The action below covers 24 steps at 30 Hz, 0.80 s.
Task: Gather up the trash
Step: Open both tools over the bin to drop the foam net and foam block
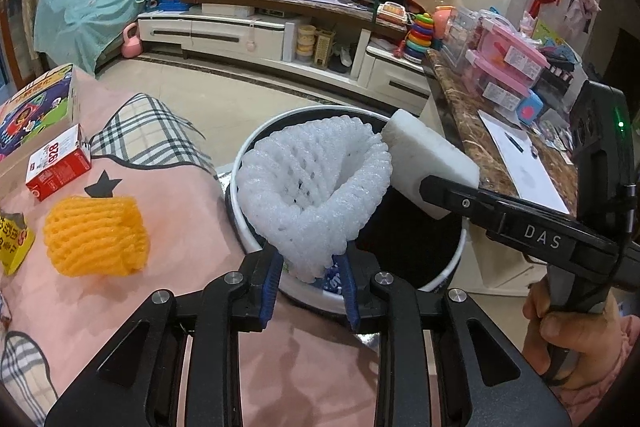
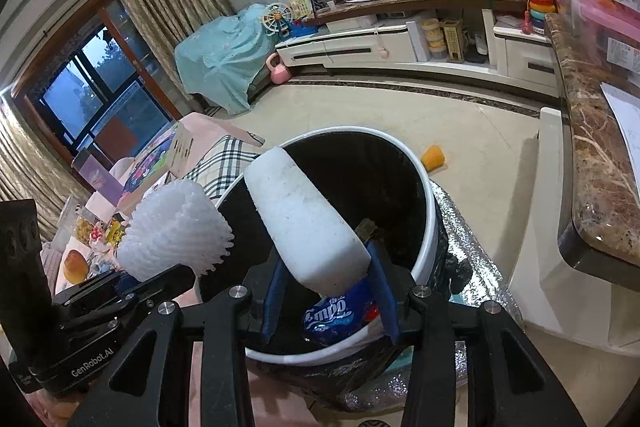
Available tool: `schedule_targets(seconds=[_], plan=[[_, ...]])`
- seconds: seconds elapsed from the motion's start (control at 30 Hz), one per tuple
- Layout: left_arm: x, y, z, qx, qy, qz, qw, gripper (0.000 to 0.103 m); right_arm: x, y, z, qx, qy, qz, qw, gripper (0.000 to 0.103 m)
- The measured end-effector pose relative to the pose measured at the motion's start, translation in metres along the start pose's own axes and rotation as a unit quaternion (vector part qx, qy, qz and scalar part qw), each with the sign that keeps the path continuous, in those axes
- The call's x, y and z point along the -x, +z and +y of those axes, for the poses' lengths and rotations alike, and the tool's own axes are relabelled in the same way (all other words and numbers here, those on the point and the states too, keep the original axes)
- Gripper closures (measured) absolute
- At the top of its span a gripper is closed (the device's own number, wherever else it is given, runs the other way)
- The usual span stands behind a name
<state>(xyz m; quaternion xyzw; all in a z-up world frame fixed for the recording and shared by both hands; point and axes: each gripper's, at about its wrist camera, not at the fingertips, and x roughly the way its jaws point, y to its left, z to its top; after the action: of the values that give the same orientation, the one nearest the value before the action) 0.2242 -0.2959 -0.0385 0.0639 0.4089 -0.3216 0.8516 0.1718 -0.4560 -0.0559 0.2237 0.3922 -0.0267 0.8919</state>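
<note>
My left gripper [image 1: 310, 269] is shut on a white foam fruit net [image 1: 316, 187] and holds it over the near rim of the round white bin [image 1: 256, 139] with a black liner. My right gripper [image 2: 330, 285] is shut on a white foam block [image 2: 304, 223], held above the bin [image 2: 430, 199]. The block also shows in the left wrist view [image 1: 428, 163], and the net shows in the right wrist view [image 2: 176, 227]. A blue wrapper [image 2: 336, 315] lies inside the bin. An orange foam net [image 1: 98, 235] lies on the pink cloth [image 1: 172, 291] to the left.
A red and white carton [image 1: 56, 163], a yellow packet [image 1: 12, 239] and a toy box [image 1: 36, 103] lie on the cloth. A marble counter [image 2: 596, 163] with pink boxes stands right of the bin. An orange item [image 2: 434, 158] lies on the floor beyond it.
</note>
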Motion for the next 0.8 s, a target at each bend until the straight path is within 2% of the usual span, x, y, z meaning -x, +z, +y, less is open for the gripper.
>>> schedule_targets(seconds=[0.03,0.1,0.17,0.3,0.57,0.7,0.8], plan=[[-0.001,0.001,0.001,0.003,-0.001,0.001,1.0000,0.065,-0.001,0.002,-0.001,-0.001,-0.001,0.001,1.000,0.060],[-0.001,0.002,0.001,0.007,-0.002,0.002,1.0000,0.061,-0.002,0.003,-0.001,-0.003,-0.001,0.003,1.000,0.059],[0.000,0.001,0.002,0.010,0.004,0.000,0.9999,0.045,-0.001,0.005,-0.003,-0.004,-0.004,0.001,1.000,0.056],[0.002,0.000,0.008,0.017,0.006,-0.003,0.9998,0.041,0.000,0.006,-0.005,-0.011,-0.002,-0.005,1.000,0.042],[0.017,-0.019,0.022,0.039,0.007,-0.010,0.9992,0.038,0.006,0.000,-0.003,-0.022,0.003,-0.012,1.000,0.039],[0.027,-0.037,0.035,0.058,0.011,-0.010,0.9982,0.037,0.013,-0.006,0.008,-0.021,0.011,-0.024,0.999,0.030],[0.035,-0.051,0.045,0.072,0.018,-0.012,0.9972,0.037,0.017,-0.011,0.019,-0.017,0.022,-0.029,0.999,0.027]])
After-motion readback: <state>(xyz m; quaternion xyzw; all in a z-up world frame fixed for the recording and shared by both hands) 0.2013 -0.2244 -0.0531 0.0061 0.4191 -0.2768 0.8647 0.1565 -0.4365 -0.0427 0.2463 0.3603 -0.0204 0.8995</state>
